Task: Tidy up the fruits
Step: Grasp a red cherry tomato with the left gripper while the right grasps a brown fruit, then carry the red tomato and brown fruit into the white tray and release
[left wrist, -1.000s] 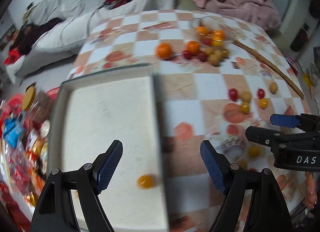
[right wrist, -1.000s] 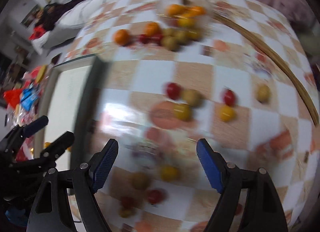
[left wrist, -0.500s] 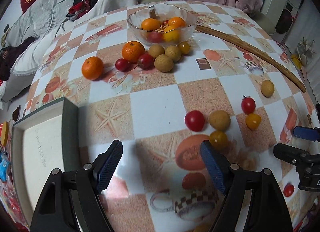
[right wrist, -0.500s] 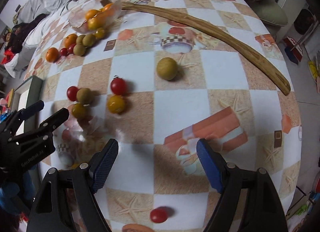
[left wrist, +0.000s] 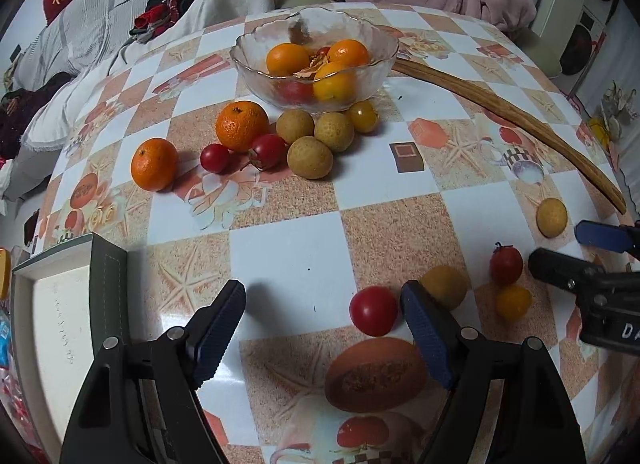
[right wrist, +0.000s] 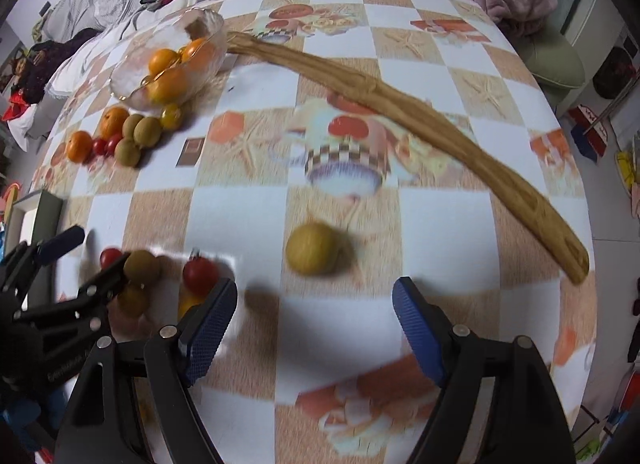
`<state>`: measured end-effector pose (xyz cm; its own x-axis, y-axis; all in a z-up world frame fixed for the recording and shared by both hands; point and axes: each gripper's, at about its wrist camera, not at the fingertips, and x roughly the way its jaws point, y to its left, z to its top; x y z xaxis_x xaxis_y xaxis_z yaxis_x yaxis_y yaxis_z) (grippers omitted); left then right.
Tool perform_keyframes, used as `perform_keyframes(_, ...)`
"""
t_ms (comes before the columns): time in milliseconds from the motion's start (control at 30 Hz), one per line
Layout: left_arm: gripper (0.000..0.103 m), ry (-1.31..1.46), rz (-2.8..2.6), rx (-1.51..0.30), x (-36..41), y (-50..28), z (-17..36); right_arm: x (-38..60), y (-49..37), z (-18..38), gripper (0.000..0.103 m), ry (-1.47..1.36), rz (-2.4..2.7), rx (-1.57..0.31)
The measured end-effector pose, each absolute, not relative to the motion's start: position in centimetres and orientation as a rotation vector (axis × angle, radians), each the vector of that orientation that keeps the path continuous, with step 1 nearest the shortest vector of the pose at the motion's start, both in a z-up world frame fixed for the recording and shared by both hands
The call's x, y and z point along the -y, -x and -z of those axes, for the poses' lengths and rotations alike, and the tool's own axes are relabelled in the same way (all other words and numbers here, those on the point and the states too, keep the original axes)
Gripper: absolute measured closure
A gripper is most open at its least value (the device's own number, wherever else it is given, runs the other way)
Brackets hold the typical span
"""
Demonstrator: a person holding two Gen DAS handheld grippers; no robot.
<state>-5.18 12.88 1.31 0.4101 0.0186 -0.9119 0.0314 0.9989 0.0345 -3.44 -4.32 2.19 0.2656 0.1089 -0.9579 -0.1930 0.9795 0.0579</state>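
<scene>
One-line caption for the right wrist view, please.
Right gripper, fingers closing but still empty, hovers above a lone longan on the checkered table.

Clear glass bowl [left wrist: 316, 64], glossy tablecloth [left wrist: 296, 256]

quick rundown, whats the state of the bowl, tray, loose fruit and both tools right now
glass bowl: upright, part filled with oranges
tray: no fruit on the part in view
lone longan: loose on table, ungripped
red tomato: loose on table
left tool: open, holding nothing
right tool: closing, nothing between

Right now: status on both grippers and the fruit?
Left gripper open, empty. Right gripper closing, nothing gripped, tan fruit just ahead. Glass bowl part-filled. Path clear.
</scene>
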Motion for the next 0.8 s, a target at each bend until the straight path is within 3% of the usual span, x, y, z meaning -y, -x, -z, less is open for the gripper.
perform_keyframes(67,0.022,-0.039,-0.002,-1.152,-12.8,5.0,-1.3,4.0,3.1,-2.2,0.029,0.092,-0.200,-1.285)
perform_keyframes(133,0.028,-0.022,0.004,-1.157,-12.8,5.1,-1.3,3.6,2.7,-2.3,0.039,0.117,-0.200,-1.279)
perform_keyframes(167,0.035,-0.016,0.012,-1.160,-12.7,5.1,-1.4,3.4,2.7,-2.4,0.044,0.134,-0.199,-1.274)
perform_keyframes(233,0.045,-0.024,0.023,-1.163,-12.2,5.2,-1.6,3.4,2.7,-2.5,0.063,0.151,-0.199,-1.268)
perform_keyframes(300,0.068,-0.023,0.054,-1.167,-11.6,5.2,-1.8,3.4,2.6,-2.7,0.075,0.142,-0.215,-1.270)
perform_keyframes(367,0.080,-0.016,0.075,-1.174,-11.1,5.2,-1.9,3.7,2.5,-2.9,0.075,0.101,-0.236,-1.276)
perform_keyframes(800,0.080,0.132,0.067,-1.174,-13.9,7.1,-3.9,4.5,5.0,-4.7,0.075,0.007,-0.292,-1.285)
